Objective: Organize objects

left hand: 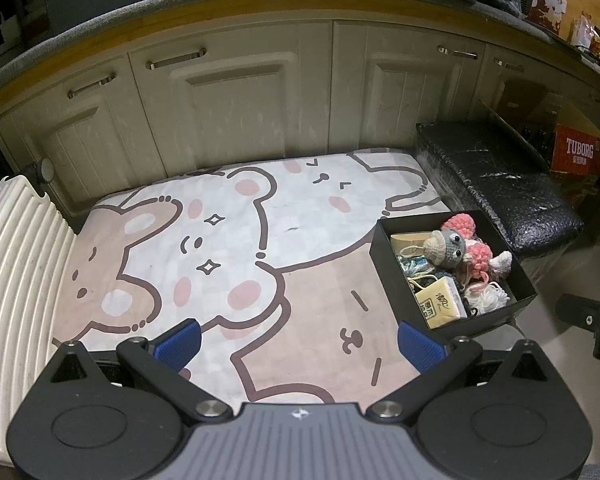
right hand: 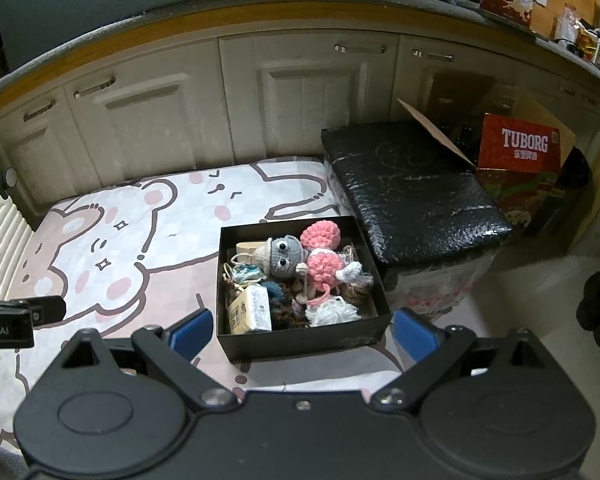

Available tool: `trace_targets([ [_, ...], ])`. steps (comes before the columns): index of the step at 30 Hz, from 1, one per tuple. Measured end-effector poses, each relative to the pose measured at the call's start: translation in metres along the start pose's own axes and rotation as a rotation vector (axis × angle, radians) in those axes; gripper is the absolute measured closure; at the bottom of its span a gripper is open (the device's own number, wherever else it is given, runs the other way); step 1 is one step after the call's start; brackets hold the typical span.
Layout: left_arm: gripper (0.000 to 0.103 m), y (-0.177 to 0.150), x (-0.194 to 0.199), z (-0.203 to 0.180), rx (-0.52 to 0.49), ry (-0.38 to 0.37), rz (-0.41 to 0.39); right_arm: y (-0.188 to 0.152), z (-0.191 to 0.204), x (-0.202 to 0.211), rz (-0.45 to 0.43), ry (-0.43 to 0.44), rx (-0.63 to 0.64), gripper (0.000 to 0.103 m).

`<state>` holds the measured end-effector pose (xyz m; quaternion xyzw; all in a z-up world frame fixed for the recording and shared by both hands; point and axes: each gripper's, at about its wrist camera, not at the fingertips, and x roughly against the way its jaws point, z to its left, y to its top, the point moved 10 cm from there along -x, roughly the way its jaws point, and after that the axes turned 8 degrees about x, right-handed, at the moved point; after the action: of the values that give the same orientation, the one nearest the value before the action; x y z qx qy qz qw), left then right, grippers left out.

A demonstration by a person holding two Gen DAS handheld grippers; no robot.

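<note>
Hovering level over the cartoon mat's (left hand: 204,240) near edge, the left gripper (left hand: 298,342) has its jaws spread wide, empty; the black box (left hand: 452,272) of crochet toys sits at the mat's right edge. Seen from the right wrist, the right gripper (right hand: 302,330) hangs just before that box (right hand: 300,332), jaws likewise spread and holding nothing

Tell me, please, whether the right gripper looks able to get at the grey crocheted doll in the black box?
Probably yes: the right gripper is open just short of the black box, which has no lid, and the grey crocheted doll lies on top of the pile.
</note>
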<state>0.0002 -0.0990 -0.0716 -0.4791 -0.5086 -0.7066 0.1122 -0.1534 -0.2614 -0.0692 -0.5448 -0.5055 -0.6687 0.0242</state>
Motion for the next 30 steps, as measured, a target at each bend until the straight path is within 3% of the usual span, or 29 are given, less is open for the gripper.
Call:
trace_targets([
  [30,0.000,-0.0006,-0.0004,-0.0016,-0.002,-0.001,0.002,-0.0002,0.0004,-0.0001,0.002,0.002,0.008,0.005],
])
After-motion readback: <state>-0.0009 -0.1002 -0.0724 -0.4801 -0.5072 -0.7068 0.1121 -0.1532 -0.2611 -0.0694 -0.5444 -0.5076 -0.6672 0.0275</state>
